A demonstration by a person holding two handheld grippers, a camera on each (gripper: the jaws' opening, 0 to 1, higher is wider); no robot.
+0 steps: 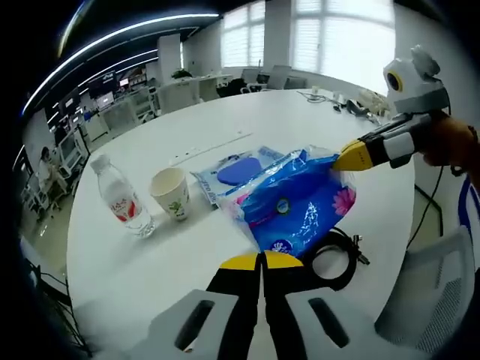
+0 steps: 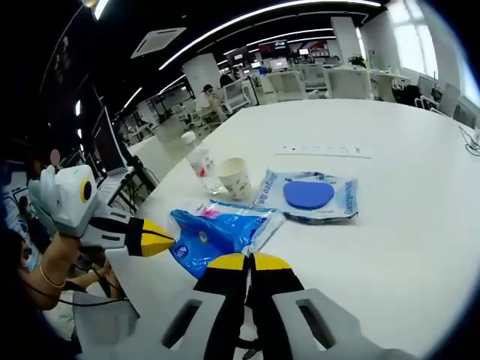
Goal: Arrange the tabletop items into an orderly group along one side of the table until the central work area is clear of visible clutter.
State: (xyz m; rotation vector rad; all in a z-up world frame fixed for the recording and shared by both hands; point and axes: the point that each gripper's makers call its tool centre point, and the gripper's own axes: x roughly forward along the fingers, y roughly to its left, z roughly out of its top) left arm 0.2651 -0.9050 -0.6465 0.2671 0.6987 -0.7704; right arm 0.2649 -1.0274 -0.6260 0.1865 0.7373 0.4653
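White table (image 1: 300, 112) bears bottle (image 1: 121, 199), cup (image 1: 172, 192), two packets (image 1: 296, 202).

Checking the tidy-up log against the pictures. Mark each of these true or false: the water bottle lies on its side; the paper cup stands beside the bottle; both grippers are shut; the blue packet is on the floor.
1. The water bottle lies on its side. False: it stands upright.
2. The paper cup stands beside the bottle. True.
3. The left gripper and right gripper are shut. True.
4. The blue packet is on the floor. False: it lies on the white table.
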